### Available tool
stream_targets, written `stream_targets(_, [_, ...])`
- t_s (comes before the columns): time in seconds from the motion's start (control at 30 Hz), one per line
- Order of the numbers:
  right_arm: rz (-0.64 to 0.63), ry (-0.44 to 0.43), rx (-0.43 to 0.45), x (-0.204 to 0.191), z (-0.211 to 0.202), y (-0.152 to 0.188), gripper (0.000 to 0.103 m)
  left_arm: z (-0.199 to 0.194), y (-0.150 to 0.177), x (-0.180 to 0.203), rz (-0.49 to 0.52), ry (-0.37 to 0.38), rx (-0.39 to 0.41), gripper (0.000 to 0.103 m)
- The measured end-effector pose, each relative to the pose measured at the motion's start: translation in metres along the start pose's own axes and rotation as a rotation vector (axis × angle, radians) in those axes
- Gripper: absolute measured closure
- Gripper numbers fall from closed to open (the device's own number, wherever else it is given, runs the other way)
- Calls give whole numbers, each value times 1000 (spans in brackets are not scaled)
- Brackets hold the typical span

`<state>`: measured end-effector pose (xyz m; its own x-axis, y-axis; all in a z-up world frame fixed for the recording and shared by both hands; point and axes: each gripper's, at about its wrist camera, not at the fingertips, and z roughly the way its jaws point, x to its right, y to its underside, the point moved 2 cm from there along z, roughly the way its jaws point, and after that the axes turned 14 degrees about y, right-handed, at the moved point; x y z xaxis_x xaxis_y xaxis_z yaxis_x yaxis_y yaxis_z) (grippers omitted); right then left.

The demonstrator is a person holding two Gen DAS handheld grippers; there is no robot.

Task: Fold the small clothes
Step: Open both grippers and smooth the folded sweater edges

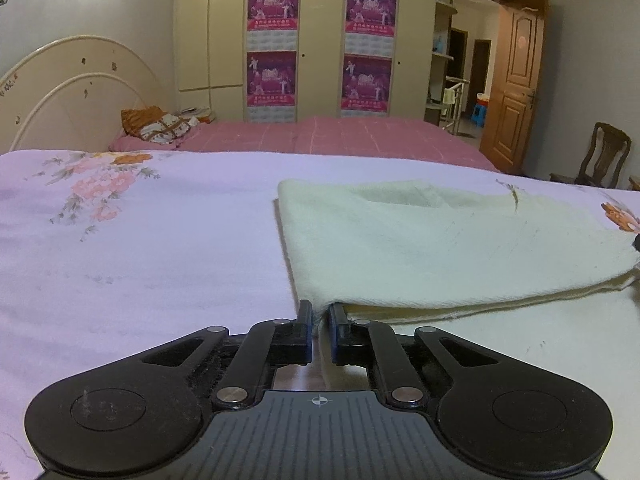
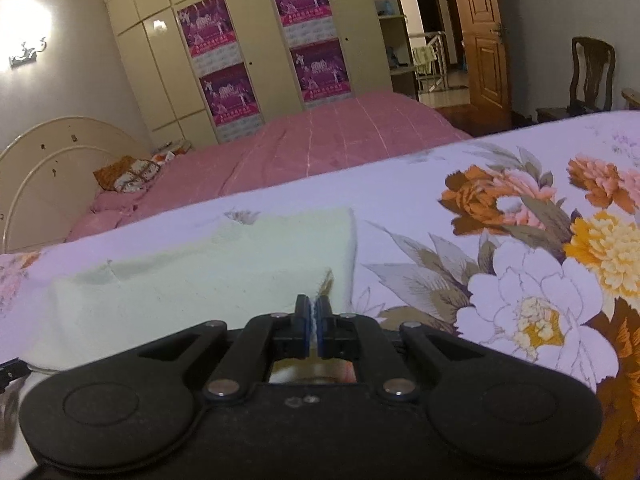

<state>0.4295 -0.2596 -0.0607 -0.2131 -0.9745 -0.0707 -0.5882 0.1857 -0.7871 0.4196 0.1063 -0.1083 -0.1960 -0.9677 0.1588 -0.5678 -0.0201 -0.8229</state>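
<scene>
A pale cream garment (image 1: pixel 432 248) lies folded over on a floral lilac bedsheet (image 1: pixel 140 248). My left gripper (image 1: pixel 321 312) is shut on the garment's near left corner, low over the sheet. In the right wrist view the same garment (image 2: pixel 192 280) spreads to the left and ahead. My right gripper (image 2: pixel 313 306) is shut on its near right corner, with a sliver of cloth between the pads. A dark tip of the right gripper (image 1: pixel 636 242) shows at the right edge of the left wrist view.
A pink-quilted bed (image 1: pixel 340 136) with a pillow (image 1: pixel 160 126) and a cream headboard (image 1: pixel 72 88) lies beyond. A wardrobe with purple posters (image 1: pixel 320 44) stands behind, an open wooden door (image 1: pixel 516 88) and a chair (image 1: pixel 600 160) to the right.
</scene>
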Motion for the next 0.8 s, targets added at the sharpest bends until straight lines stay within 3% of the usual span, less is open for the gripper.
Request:
stream_targets(0.1, [-11,1,3,-2,-2,3,99,-2,1,2,13,-8,5,95])
stream_targets(0.17, [-25,11,1,-3,1,6,99,4,4,1,21,-39,-36,95])
stream_targets(0.33, [-44,55,-57,1,18,15,99,-6,5,-3,20,-54,-57,95])
stream_targets(0.5, [-45,71,-20,5,5,9,94,-31,-4,2,12,-20,36,95])
stream_targets(0.6, [-45,44,15,-4,-3,2,92,-12,-16,20,48,37,20,95])
stream_targets(0.7, [-96,0,-4,-30,5,5,89,19,-12,33,57,57,-71,94])
stream_targets(0.8, [-145,33,-54,-38,22,16,89,21,-2,29,44,64,-47,93])
